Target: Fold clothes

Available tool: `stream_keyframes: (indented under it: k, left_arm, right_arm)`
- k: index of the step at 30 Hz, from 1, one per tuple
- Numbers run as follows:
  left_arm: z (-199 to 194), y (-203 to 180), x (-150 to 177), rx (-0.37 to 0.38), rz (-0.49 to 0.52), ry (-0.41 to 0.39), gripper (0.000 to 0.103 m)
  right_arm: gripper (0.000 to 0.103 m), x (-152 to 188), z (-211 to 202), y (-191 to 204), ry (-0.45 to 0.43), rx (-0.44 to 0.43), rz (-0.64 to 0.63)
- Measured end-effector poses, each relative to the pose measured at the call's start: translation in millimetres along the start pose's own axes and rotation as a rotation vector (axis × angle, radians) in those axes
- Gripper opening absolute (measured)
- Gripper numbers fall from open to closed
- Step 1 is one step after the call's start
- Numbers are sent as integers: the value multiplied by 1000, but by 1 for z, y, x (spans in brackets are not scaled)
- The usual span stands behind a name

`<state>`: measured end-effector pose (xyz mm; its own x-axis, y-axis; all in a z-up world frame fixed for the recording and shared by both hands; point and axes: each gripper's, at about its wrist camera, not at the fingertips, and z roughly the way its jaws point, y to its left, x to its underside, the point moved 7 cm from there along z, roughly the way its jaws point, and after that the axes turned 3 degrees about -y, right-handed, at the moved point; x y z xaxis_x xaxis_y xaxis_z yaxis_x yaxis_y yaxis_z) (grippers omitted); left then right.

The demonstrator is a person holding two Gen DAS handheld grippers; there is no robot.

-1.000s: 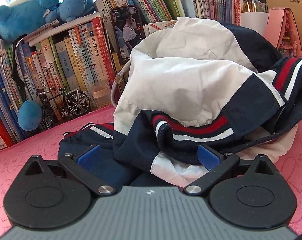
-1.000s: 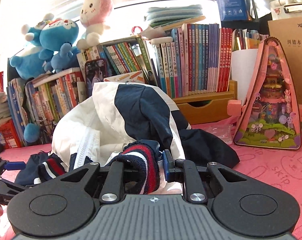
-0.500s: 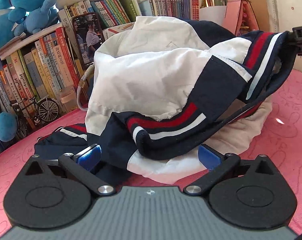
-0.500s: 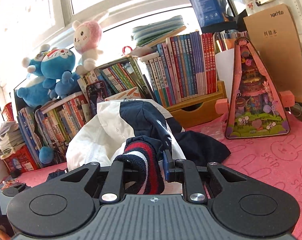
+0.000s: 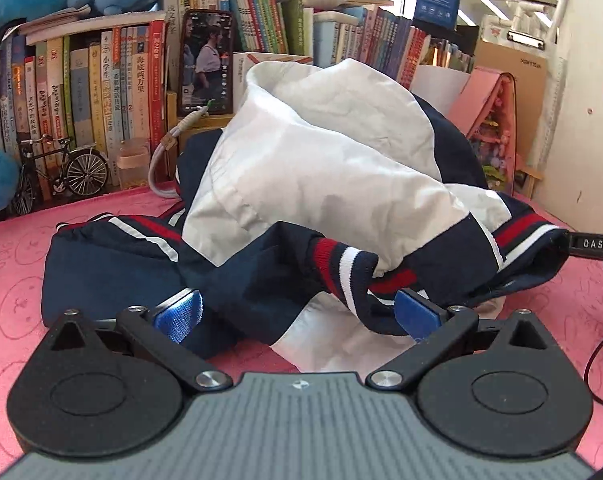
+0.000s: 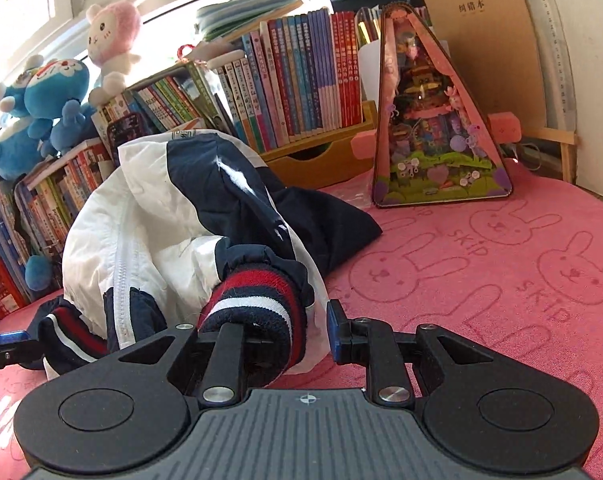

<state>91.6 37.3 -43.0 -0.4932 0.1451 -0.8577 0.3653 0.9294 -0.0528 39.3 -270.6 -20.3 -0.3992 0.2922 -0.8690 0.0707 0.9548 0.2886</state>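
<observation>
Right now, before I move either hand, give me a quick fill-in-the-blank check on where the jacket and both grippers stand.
1. The right gripper is shut on the jacket's striped ____.
2. The left gripper is ____, its blue pads straddling navy fabric without pressing it.
3. The jacket lies crumpled on a ____ mat printed with rabbits.

Missing words: cuff; open; pink

We see a pink surface (image 6: 501, 264) printed with rabbit outlines. Behind it, rows of upright colourful books (image 6: 301, 80) fill a wooden rack. Blue plush toys (image 6: 41, 100) and a pink-and-white plush rabbit (image 6: 111, 36) sit atop the books. A pink triangular toy playset (image 6: 433, 128) stands beside a brown cardboard folder (image 6: 485, 40). A small black model bicycle (image 5: 61, 172) stands below a propped smartphone (image 5: 206, 62).
</observation>
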Motion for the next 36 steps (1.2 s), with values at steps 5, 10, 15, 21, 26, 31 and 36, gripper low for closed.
stream_keyframes:
  k: [5,10,15,21,26,31,36]
  left_arm:
    - [10,-28,12,-89,200,26,103]
    - [9,-13,1,-199,140,-27,103]
    - [-10,-13,-14,-35,26,-75,103]
    - [1,-70,-12,25,235,-57,103]
    - [21,-114,-12,40,305,-60,103]
    - [47,-100,-14,-175,321,-25,103]
    - [38,-61,3,-277,325,7,103]
  right_arm:
    - [25,9,3,0,8,15,-3]
    - [31,14,6,-3,28,20,7]
    - [33,15,6,-3,32,24,14]
    - [35,14,6,-2,32,32,2]
    - [36,15,6,-3,33,38,5]
    - [39,14,6,-5,23,43,12]
    - [44,15,7,-4,26,33,1]
